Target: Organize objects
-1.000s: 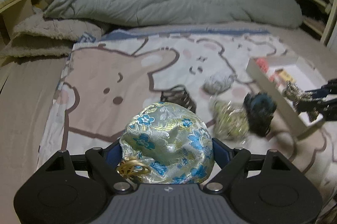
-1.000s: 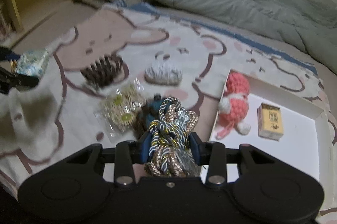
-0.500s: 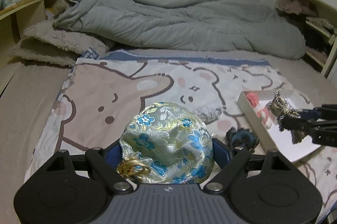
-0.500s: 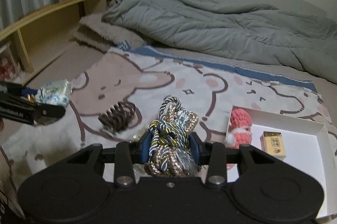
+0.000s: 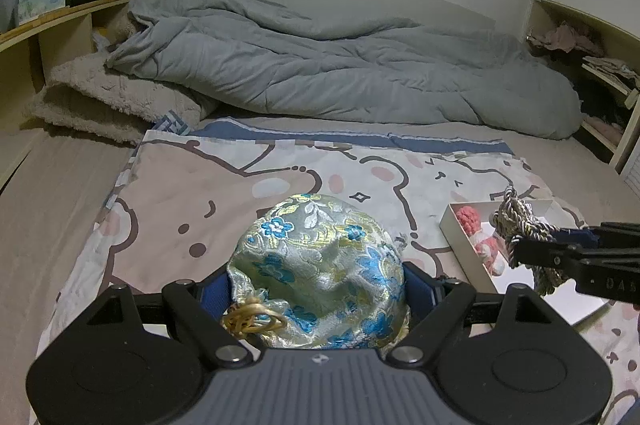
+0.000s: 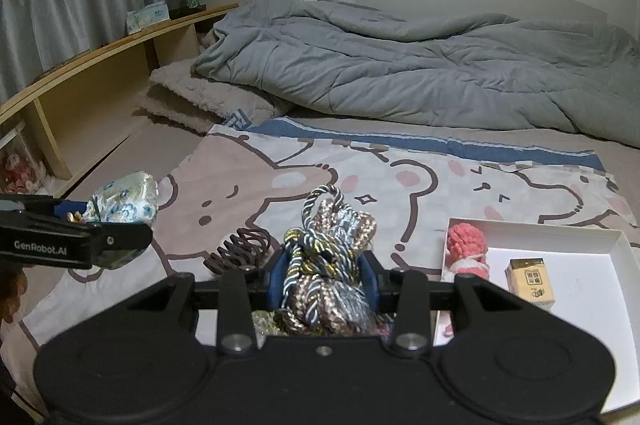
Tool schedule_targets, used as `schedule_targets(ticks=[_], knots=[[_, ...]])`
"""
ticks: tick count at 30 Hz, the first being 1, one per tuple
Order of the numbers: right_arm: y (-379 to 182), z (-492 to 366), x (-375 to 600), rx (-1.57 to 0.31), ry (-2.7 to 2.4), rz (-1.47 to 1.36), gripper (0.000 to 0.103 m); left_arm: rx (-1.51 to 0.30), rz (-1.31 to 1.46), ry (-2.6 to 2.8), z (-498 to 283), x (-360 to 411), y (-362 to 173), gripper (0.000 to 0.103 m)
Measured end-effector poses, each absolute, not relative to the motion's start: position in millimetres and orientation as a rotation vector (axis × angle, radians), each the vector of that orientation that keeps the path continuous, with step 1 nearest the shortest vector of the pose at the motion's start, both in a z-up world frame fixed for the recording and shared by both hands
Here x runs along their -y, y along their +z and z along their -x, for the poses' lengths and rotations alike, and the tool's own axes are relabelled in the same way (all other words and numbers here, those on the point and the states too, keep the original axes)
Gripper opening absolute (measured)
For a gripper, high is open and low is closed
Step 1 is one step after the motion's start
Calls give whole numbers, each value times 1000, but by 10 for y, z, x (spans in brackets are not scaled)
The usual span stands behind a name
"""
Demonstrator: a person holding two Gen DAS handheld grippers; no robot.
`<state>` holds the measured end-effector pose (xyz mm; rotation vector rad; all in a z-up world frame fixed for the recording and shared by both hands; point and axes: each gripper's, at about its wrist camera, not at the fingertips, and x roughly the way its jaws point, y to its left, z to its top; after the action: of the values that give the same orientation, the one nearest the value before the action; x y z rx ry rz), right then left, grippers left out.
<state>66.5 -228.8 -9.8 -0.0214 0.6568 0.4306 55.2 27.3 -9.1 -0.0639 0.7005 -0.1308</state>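
my left gripper (image 5: pixel 316 289) is clamped wide around the brocade pouch (image 5: pixel 320 265), and my right gripper (image 6: pixel 324 273) is pinched nearly closed on the braided cord bundle (image 6: pixel 328 249), both above the bear-print blanket (image 6: pixel 280 161). the white box (image 6: pixel 592 265) at right holds a pink crochet doll (image 6: pixel 466 249) and small carton (image 6: pixel 530 281). a brown claw clip (image 6: pixel 238 249) lies between the grippers, with a grey duvet (image 5: pixel 340 73) beyond.

The pouch (image 5: pixel 320 265), silvery brocade with blue and gold flowers and a gold drawstring knot, is held up left of the box (image 6: pixel 592 305). The cords (image 6: pixel 332 257), a twisted bundle of blue, gold, bronze and silver rope, are held up just left of the box. In the box, by its left wall, lies a pink crocheted doll (image 6: pixel 466 251), with a small tan carton (image 6: pixel 530 283) to its right. A brown claw clip (image 6: pixel 240 251) lies left of the box.
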Motion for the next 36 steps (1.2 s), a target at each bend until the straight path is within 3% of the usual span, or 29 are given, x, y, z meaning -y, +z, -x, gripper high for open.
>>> schedule_targets(ticks=[20,36], knots=[[197,-902,2563,-564,420,32,40,-630,107,-119,-881,85,33,85],[186,-1383,3677,-527,238,-46,39,-598,135,-268,-1364,976,114,85]])
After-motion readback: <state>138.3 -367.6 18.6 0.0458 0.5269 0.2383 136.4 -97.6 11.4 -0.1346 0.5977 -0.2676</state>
